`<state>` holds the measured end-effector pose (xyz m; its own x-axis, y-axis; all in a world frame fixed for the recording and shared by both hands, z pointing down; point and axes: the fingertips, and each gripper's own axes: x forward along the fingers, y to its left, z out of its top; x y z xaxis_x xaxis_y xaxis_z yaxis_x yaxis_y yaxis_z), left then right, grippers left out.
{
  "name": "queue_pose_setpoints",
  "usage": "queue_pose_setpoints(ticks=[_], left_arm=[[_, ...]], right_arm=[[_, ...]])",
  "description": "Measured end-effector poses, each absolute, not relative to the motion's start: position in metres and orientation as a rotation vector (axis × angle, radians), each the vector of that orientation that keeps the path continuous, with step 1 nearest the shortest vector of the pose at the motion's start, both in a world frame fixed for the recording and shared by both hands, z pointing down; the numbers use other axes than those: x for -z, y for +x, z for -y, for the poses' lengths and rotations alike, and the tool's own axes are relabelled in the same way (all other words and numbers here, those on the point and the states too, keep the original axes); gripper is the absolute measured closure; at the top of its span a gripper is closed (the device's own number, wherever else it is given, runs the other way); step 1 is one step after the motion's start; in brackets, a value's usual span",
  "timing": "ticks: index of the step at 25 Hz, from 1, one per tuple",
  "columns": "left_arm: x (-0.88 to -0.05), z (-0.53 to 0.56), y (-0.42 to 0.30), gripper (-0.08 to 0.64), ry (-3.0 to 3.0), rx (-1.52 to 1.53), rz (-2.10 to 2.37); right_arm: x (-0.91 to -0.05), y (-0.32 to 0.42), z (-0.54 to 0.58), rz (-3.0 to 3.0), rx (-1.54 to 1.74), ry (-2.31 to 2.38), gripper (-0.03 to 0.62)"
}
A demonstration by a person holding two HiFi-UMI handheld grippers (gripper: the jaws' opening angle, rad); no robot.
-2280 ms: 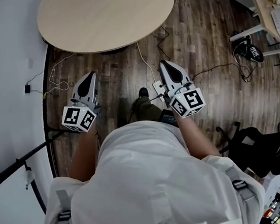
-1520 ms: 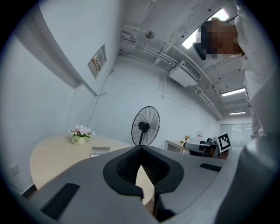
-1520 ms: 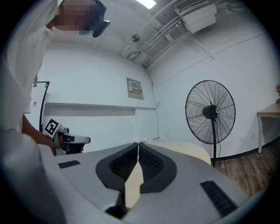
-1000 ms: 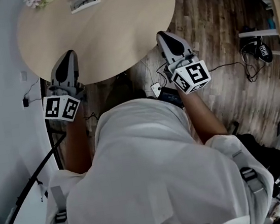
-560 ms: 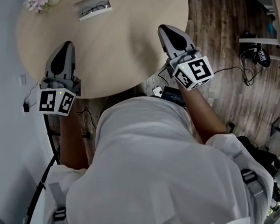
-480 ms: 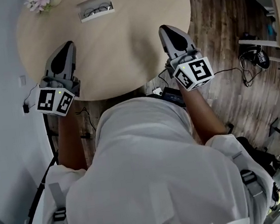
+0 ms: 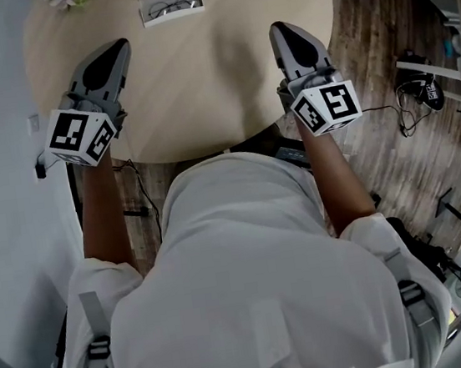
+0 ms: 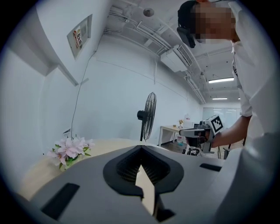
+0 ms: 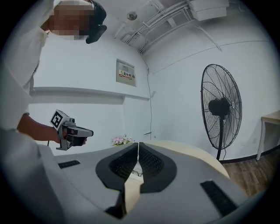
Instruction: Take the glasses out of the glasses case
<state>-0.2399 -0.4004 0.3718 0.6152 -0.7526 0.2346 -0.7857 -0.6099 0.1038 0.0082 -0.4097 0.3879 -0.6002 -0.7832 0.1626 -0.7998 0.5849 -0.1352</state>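
- The left gripper (image 7: 117, 47) has its jaws pressed together, with nothing between them.
- The right gripper (image 7: 282, 29) is likewise clenched and empty.
- Both hover over the round pale wooden table (image 7: 201, 90), well apart from each other.
- The open white rectangular glasses case (image 7: 171, 18) lies at the table's far side, with the dark-framed glasses (image 7: 172, 7) inside.
- Compared with half a second ago, both grippers reach further over the tabletop, nearer the case.
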Motion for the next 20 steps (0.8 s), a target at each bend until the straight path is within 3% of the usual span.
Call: queue_pose_setpoints(ticks=[17, 20], left_arm=[[-0.4, 0.466, -0.216, 0.543, 2.718, -0.555, 1.118], [-0.413, 0.475, -0.204, 0.505, 2.726, -0.656, 1.029]], right_arm=[[-0.418, 0.016, 0.477, 2.75, -0.321, 1.304, 0.566], [-0.426, 0.02, 0.485, 2.756, -0.343, 1.301, 0.566]])
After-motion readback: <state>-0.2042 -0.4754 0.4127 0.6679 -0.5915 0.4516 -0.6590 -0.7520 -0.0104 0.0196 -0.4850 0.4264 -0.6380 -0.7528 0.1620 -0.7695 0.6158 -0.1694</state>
